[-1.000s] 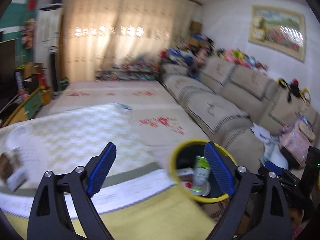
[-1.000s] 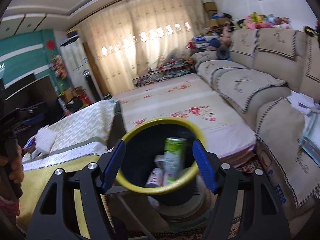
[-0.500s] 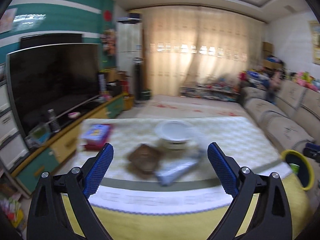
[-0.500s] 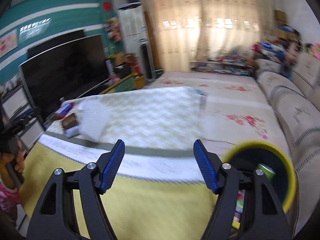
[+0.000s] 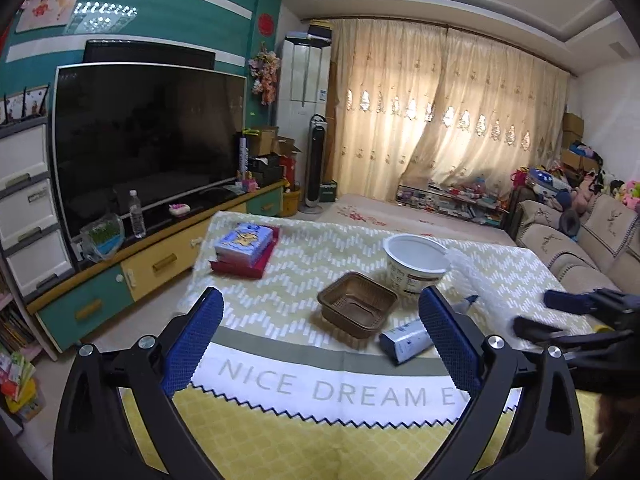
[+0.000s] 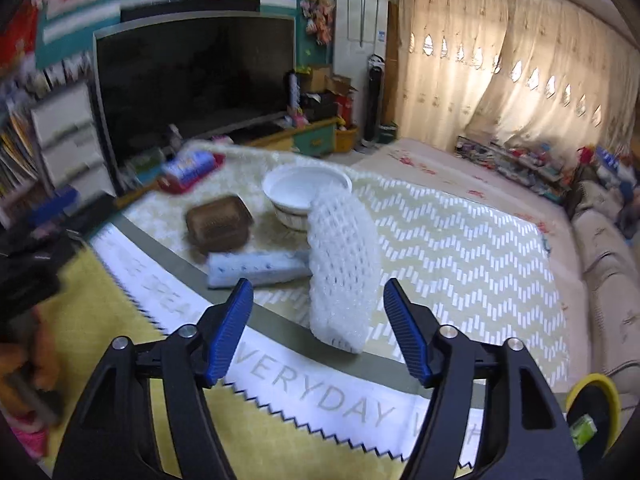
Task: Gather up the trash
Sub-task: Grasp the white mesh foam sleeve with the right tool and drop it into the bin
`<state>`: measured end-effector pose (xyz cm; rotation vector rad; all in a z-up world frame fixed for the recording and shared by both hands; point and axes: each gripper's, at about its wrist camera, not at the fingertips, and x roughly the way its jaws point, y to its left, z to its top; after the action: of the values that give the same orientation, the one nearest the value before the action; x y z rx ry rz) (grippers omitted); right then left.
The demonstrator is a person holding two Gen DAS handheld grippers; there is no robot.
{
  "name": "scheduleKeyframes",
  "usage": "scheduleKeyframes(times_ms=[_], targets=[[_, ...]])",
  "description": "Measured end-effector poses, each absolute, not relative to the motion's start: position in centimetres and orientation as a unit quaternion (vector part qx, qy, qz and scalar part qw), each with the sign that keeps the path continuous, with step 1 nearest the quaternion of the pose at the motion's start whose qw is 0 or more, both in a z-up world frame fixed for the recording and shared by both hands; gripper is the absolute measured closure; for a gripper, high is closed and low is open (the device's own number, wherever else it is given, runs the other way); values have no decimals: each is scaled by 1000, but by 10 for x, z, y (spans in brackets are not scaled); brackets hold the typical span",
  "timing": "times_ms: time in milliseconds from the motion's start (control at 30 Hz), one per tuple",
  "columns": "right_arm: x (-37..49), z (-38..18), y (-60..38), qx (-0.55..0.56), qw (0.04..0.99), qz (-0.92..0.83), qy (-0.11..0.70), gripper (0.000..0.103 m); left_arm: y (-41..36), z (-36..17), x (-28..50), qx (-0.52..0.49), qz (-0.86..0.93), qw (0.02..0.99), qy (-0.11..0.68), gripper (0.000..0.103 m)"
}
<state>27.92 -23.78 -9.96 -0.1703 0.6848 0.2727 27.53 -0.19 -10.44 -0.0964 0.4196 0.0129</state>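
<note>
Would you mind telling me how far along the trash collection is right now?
Done: a green carton sits in the yellow-rimmed bin. In hand: nothing; the closing right claw nears the foam net. Left: brown tray, white cup, tube.

Big dark television [image 5: 148, 136] on a teal-and-yellow cabinet [image 5: 160, 264], cream curtains [image 5: 452, 120], beige sofa [image 5: 580, 248] opposite.

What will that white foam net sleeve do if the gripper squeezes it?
The white foam net sleeve will probably squash flat, since its mesh looks soft and hollow. It seems very light, so it may slide on the yellow zigzag tablecloth when nudged. Being tube-shaped, it might roll too.
</note>
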Motion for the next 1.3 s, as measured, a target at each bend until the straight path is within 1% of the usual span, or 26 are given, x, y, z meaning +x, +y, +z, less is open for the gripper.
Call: scheduleKeyframes(times_ms=[67, 167, 200, 267, 300, 333, 533, 800, 1000, 1300], targets=[[286, -108, -228, -104, 929, 102, 339, 42, -7, -105, 274, -46, -6, 977, 209, 6], [291, -115, -230, -114, 930, 75, 340, 50, -14, -105, 273, -35, -15, 977, 209, 6], [293, -117, -232, -115, 928, 69, 347, 54, -16, -105, 273, -32, -16, 977, 211, 6], [300, -122, -239, -98, 923, 67, 367, 70, -19, -106, 273, -26, -21, 976, 215, 6], [302, -124, -241, -93, 921, 66, 372, 87, -21, -108, 274, -23, -22, 975, 218, 6], [304, -125, -246, -86, 921, 61, 376, 89, -23, -108, 275, -20, -23, 975, 220, 6], [293, -114, -258, -44, 927, 70, 365, 90, -28, -112, 279, -16, -32, 971, 236, 6], [247, -87, -294, 23, 941, 66, 331, 90, -32, -113, 280, -15, -45, 970, 240, 6], [205, -85, -362, 69, 945, -17, 318, 89, -40, -116, 281, -3, -52, 968, 245, 6], [159, -110, -498, 121, 915, -194, 332, 89, -40, -117, 283, 6, -45, 968, 246, 6]])
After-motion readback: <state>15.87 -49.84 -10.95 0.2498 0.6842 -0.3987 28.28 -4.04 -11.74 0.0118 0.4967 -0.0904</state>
